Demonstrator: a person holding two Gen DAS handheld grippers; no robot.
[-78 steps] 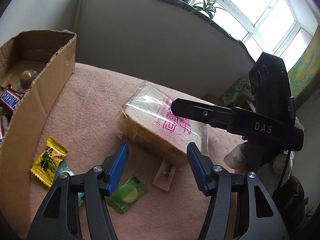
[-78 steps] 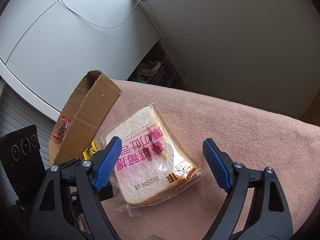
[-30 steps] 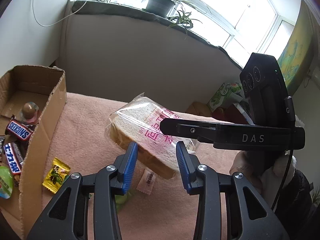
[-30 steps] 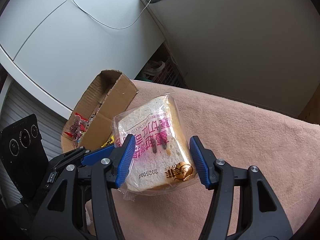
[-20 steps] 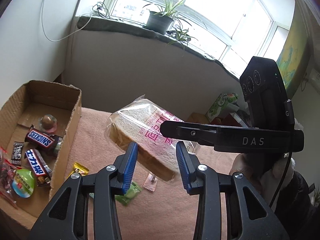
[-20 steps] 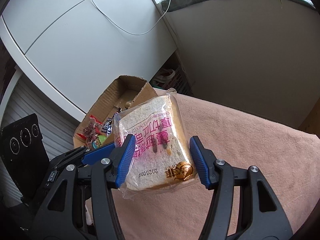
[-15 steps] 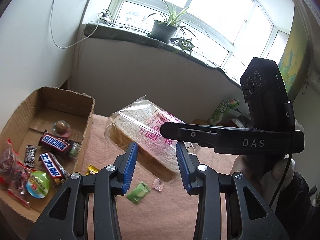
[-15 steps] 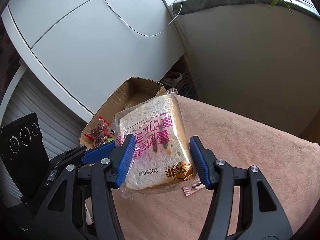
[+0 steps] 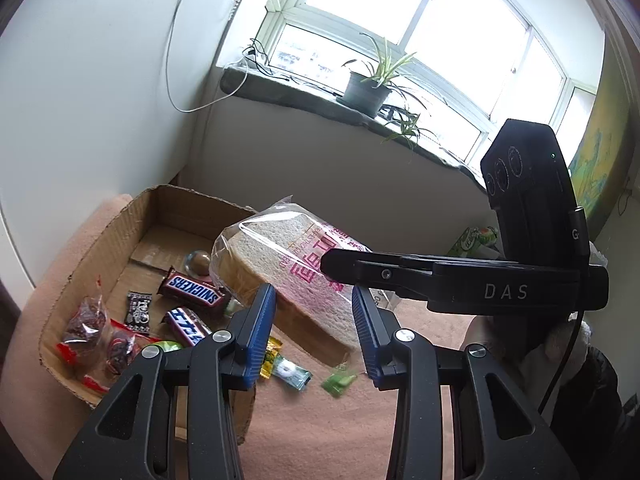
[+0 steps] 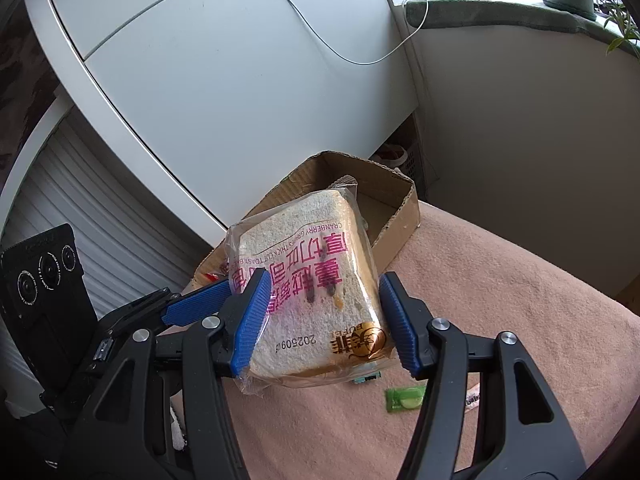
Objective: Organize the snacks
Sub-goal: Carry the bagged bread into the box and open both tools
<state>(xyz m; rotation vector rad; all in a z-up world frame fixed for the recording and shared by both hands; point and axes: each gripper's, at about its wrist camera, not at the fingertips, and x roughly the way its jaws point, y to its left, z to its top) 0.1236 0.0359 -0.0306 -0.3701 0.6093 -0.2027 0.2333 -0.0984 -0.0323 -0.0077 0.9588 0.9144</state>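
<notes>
Two grippers share one load: the right gripper (image 10: 320,320) has its blue pads pressed on the two side edges of the bagged toast (image 10: 308,280), and the left gripper (image 9: 312,320) pinches the same bag across its thickness at the near edge, jaws narrower. The toast hangs clear of the pink cloth (image 10: 520,320), tilted, its far corner already above the near wall of the cardboard box (image 9: 132,240).

Taking the box as the landmark: inside it lie a Snickers bar (image 9: 192,290), a second bar, red-wrapped sweets (image 9: 92,328) and a small round chocolate towards the far wall. Just outside its near wall, on the cloth, sit a yellow candy (image 9: 271,356) and two green ones.

The risks, as I judge them:
- The bag is slick film over soft bread; if either grip slackens or the hands drift apart, the film could tear or slip out.
- A low pass could catch the box's near wall and shove the light box.
- Set down flat, the toast would bury or crush the small sweets.
</notes>
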